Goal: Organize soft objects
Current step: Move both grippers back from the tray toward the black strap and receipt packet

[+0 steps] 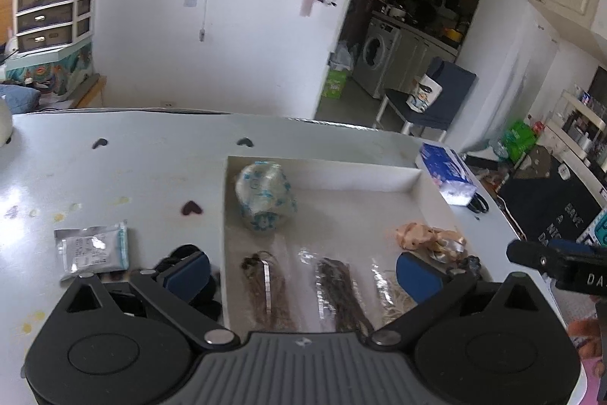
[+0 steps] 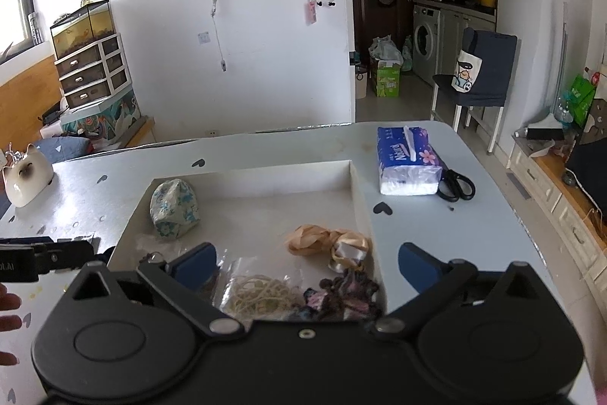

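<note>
A shallow white tray lies on the table. In it are a blue-flowered cloth bundle, a peach ribbon heap, two clear bags of brown cord, a bag of cream cord and a dark patterned scrunchie. My left gripper is open over the tray's near part. A black soft item lies under its left finger, outside the tray. My right gripper is open and empty above the tray's near right corner.
A silver sachet lies left of the tray. A blue tissue pack and black scissors lie right of it. A ceramic cat stands at the far left. The table edge curves down on the right.
</note>
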A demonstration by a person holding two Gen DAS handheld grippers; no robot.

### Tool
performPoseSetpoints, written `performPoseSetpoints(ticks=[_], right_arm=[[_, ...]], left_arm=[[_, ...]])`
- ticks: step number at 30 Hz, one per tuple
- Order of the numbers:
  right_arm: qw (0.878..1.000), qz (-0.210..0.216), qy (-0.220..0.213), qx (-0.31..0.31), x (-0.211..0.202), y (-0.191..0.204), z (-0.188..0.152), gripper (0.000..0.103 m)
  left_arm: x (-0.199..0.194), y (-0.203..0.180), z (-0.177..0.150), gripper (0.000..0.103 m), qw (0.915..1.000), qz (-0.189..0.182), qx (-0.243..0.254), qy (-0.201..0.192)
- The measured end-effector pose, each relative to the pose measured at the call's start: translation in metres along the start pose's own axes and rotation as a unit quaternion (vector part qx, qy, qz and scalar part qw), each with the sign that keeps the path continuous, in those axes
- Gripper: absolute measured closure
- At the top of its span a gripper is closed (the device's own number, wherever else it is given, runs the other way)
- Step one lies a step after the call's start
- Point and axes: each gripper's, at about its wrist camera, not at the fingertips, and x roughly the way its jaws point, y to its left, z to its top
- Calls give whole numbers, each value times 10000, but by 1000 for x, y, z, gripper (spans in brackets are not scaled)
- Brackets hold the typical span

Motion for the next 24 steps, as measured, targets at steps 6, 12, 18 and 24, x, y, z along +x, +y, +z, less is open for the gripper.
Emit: performPoseSetpoints(ticks=[6, 12, 18, 24], right_arm=[[9998, -86, 75, 145, 3, 24, -9, 0], [9996, -148, 120, 217, 6, 58, -13, 0], [9994, -156, 144, 258, 11, 98, -15, 0], [9994, -164, 166, 271, 18, 137, -17, 0]], left_arm=[[-8, 26, 0, 0, 9999, 81, -57, -45], [-12, 59, 3, 0, 10000, 49, -15, 56], [-20, 95, 8, 0, 10000, 31, 27, 48], [-23, 134, 14, 0, 10000, 34, 6, 73]])
